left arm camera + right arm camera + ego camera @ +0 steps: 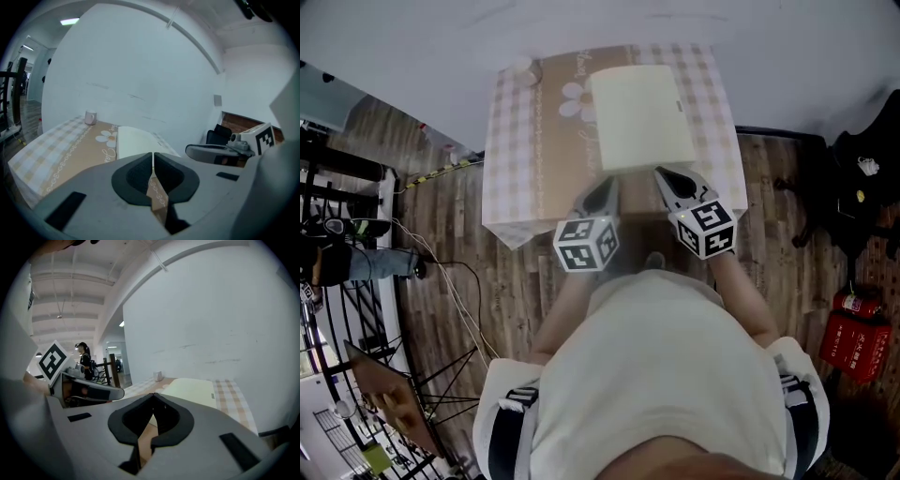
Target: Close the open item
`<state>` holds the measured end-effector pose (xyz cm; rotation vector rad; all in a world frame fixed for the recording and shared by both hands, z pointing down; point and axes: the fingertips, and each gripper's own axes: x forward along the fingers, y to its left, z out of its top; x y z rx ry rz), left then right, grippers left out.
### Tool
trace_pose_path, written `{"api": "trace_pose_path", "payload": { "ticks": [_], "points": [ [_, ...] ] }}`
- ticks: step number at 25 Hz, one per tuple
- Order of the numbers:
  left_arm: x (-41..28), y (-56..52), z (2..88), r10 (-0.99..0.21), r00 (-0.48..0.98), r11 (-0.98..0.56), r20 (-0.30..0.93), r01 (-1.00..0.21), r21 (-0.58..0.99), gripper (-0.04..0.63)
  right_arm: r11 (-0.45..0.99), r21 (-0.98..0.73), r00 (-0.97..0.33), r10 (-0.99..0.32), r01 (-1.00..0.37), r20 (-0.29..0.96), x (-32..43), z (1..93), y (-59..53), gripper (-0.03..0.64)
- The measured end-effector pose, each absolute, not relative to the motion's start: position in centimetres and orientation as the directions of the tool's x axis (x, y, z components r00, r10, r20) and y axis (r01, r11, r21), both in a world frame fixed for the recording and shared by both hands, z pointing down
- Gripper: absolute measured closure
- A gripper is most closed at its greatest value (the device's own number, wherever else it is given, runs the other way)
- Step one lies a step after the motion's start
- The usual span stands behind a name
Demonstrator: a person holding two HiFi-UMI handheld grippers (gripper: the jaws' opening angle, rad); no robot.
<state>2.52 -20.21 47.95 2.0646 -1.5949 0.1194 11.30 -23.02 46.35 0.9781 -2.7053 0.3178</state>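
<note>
A flat cream rectangular case (639,114) lies on the checked tablecloth (511,150), its top face level and no gap showing at its edges. It also shows in the left gripper view as a pale slab (136,140) and in the right gripper view (192,389). My left gripper (605,187) hovers at the case's near left corner with its jaws together and nothing between them (153,154). My right gripper (666,176) is beside it at the near right corner, also shut and empty (153,395). Neither gripper touches the case.
A small white cup (522,66) stands at the table's far left corner, against the white wall. A black chair (853,178) and red fire extinguishers (853,333) are to the right. On the left are a black railing (337,178), floor cables (459,291) and a person (347,262).
</note>
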Motion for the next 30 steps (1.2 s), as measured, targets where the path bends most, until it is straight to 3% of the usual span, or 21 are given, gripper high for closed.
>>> {"api": "trace_pose_path", "payload": {
  "ticks": [11, 18, 30],
  "points": [
    [-1.1, -11.9, 45.9, -0.890, 0.293, -0.183, 0.349, -0.931, 0.317, 0.580, 0.716, -0.093, -0.715, -0.661, -0.692, 0.228, 9.8, 43.0, -14.6, 0.617],
    [-6.3, -5.4, 44.2, -0.899, 0.272, -0.164, 0.342, -0.936, 0.313, 0.580, 0.721, -0.076, -0.719, -0.666, -0.689, 0.202, 5.3, 40.6, -8.6, 0.617],
    [-9.3, 2.9, 44.3, -0.917, 0.222, -0.121, 0.331, -0.947, 0.298, 0.580, 0.741, -0.060, -0.739, -0.653, -0.669, 0.167, 3.0, 39.9, -1.2, 0.617]
  ]
}}
